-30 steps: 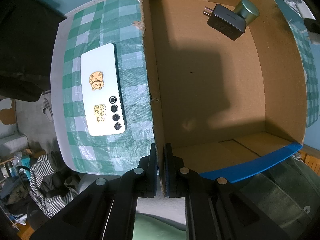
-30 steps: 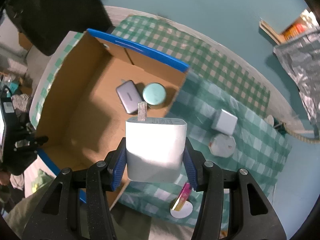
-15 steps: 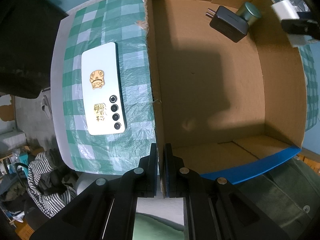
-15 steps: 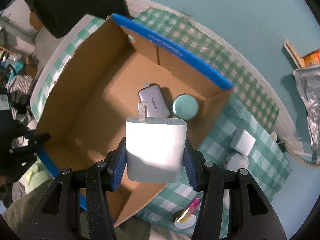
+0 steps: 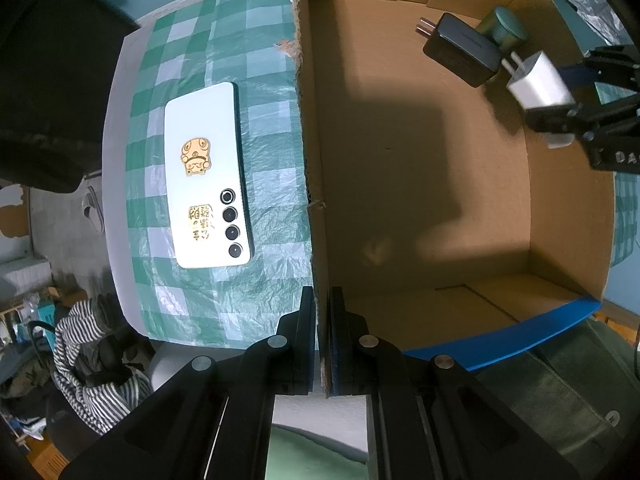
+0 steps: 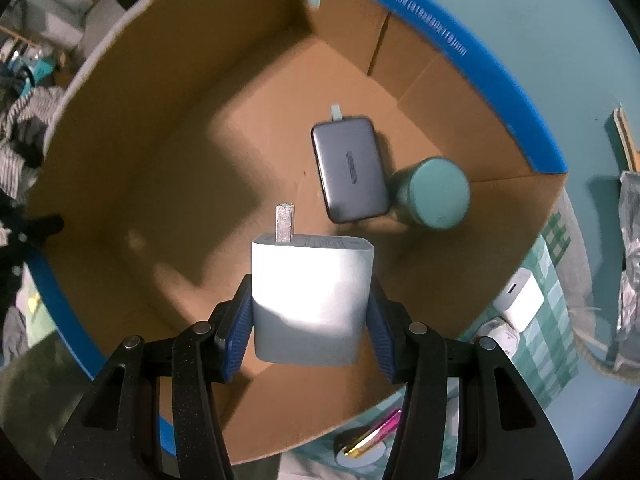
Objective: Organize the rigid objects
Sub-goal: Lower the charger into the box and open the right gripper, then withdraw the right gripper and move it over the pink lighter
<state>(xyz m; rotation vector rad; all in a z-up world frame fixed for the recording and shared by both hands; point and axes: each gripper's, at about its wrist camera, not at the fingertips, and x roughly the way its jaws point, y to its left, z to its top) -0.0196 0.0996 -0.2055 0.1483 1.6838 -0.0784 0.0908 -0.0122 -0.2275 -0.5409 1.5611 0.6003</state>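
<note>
The right hand-held gripper [image 6: 312, 320] clamps a white charger [image 6: 310, 300] (prong pointing forward) above the cardboard box [image 6: 168, 128], centre frame. The left hand-held gripper [image 5: 323, 344] pinches the box wall at bottom centre. A grey charger [image 6: 351, 175] and teal tin [image 6: 434, 194] lie inside, upper right.
</note>
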